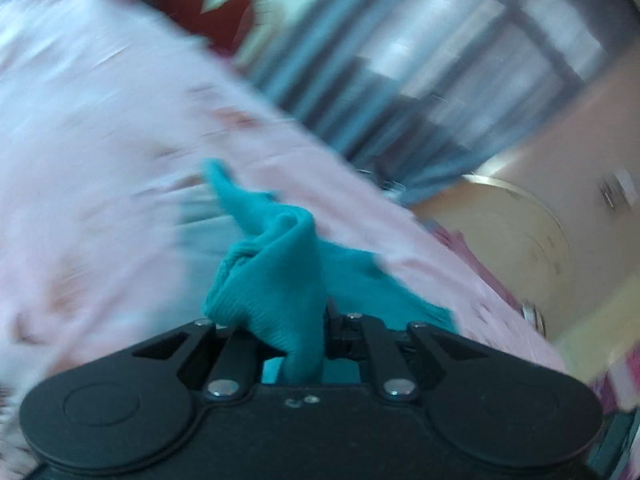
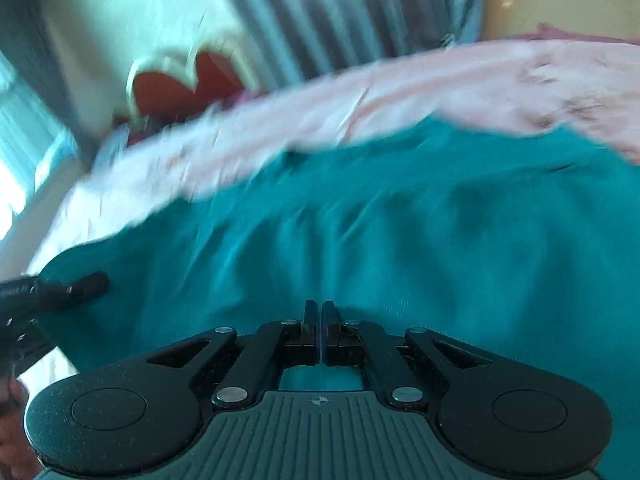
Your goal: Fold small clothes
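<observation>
Teal garment [image 2: 360, 232], a ribbed knit piece, lies spread across the pink printed sheet [image 1: 100, 128] that covers the surface I am working over. From my right wrist view the teal cloth fills most of the lower picture, rumpled into soft folds, with the pink sheet running in a band behind it. Beyond the sheet I see grey-blue curtains [image 2: 320, 12] with pale light between them, and a red, scalloped shape [image 2: 180, 84] against a white wall at the left. Both views are smeared by motion, so finer detail is lost to me.

My left gripper [image 1: 280, 320] is clenched on a bunched corner of the teal garment, which rises in a twisted peak between its jaws, lifted off the sheet. In the right wrist view that gripper shows at the left edge, at the garment's edge.

My right gripper [image 2: 321, 320] has its jaws pressed together just over the teal cloth; I cannot tell whether any fabric is caught between them.

A round, cream-coloured container [image 1: 520, 232] stands past the sheet's right edge; its contents are not visible to me.
</observation>
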Demonstrator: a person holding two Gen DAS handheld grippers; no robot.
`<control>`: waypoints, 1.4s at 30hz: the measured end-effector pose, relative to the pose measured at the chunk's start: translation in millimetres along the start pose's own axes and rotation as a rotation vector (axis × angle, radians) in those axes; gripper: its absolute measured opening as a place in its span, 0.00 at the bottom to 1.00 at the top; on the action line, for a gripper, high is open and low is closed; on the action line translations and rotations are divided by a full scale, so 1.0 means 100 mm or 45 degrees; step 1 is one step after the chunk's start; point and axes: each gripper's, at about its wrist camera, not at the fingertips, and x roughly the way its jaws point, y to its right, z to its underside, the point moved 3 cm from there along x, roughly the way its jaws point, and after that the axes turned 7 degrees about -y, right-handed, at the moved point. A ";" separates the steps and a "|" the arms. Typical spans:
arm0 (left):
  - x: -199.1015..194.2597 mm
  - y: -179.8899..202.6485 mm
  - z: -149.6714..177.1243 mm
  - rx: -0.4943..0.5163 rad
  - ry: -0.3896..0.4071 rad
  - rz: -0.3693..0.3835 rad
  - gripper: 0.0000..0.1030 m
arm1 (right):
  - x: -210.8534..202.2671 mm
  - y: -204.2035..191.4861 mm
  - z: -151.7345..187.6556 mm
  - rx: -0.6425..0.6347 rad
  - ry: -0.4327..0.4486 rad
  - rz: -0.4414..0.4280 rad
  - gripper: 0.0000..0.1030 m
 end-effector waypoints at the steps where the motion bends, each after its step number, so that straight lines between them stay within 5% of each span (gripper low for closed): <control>1: 0.02 0.31 0.02 0.100 -0.014 0.010 0.09 | -0.16 0.15 -0.05 0.052 0.045 -0.019 0.00; 8: 0.53 2.30 0.81 0.588 -0.281 0.098 0.10 | -1.32 1.50 -0.25 0.312 0.231 0.047 0.00; 12: 1.03 2.99 1.68 0.827 -0.651 0.074 0.39 | -1.73 2.03 -0.23 0.338 0.211 0.084 0.00; 14: 0.83 3.13 1.80 0.857 -0.605 0.229 0.43 | -1.88 2.24 -0.18 0.360 0.196 0.116 0.00; 17: 0.62 2.90 1.62 0.745 -0.560 0.245 0.41 | -1.96 2.34 -0.11 0.362 0.164 0.046 0.00; 22: 0.63 2.04 1.01 0.612 -0.438 -0.055 0.39 | -1.73 1.99 -0.08 0.227 0.066 -0.051 0.00; 26: 0.68 1.56 0.81 0.518 -0.406 -0.140 0.37 | -1.47 1.79 -0.05 0.177 0.005 -0.100 0.02; 27: 0.74 1.50 0.81 0.519 -0.422 -0.143 0.38 | -1.43 1.76 -0.03 0.166 0.001 -0.083 0.29; 28: 0.82 1.46 0.82 0.540 -0.436 -0.179 0.39 | -1.44 1.73 -0.02 0.155 0.027 -0.070 0.78; 29: 0.84 1.44 0.87 0.553 -0.435 -0.204 0.39 | -1.47 1.69 -0.01 0.130 0.078 -0.080 0.87; 32: 0.91 1.41 0.86 0.552 -0.412 -0.189 0.38 | -1.46 1.65 -0.01 0.130 0.046 -0.148 0.84; 34: 0.88 1.42 0.87 0.557 -0.406 -0.169 0.38 | -1.42 1.65 -0.02 0.146 0.011 -0.173 0.45; 35: 0.85 1.40 0.90 0.568 -0.409 -0.162 0.38 | -1.38 1.65 -0.04 0.169 -0.006 -0.172 0.42; 39: 0.78 1.39 0.91 0.579 -0.436 -0.114 0.38 | -1.20 1.67 -0.02 0.231 -0.099 -0.134 0.42; 42: 0.84 1.35 0.89 0.596 -0.479 -0.077 0.38 | -1.07 1.64 -0.03 0.227 -0.103 -0.085 0.58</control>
